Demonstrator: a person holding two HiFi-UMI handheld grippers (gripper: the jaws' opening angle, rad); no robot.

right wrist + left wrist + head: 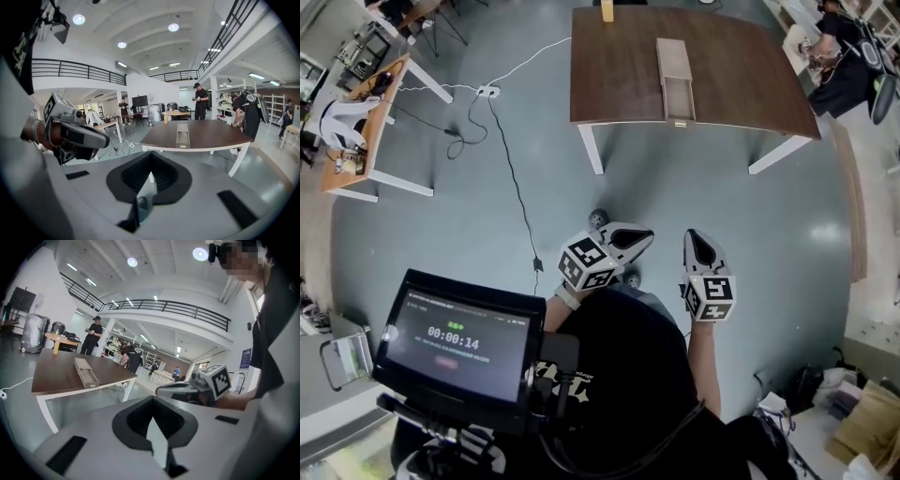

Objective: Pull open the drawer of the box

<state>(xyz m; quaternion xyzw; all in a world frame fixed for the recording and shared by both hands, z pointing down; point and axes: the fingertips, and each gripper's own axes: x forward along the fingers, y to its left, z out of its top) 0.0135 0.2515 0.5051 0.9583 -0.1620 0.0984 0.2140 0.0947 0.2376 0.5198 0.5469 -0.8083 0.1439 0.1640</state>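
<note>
A long tan box (673,58) lies on the brown table (609,84), with its drawer (679,99) slid out toward the table's near edge. Both grippers hang close to my body, well short of the table and over the floor. In the head view the left gripper (643,238) and the right gripper (697,240) are shut, with nothing in either. The left gripper view shows the box (82,365) and drawer (90,378) far off to the left. In the right gripper view the box (183,131) sits straight ahead past the shut right gripper (150,177).
A yellowish block (607,10) stands at the table's far edge. A power strip (487,91) and its black cable (517,187) lie on the floor to the left. A desk (366,122) stands far left, and a person (844,56) stands by the table's right end.
</note>
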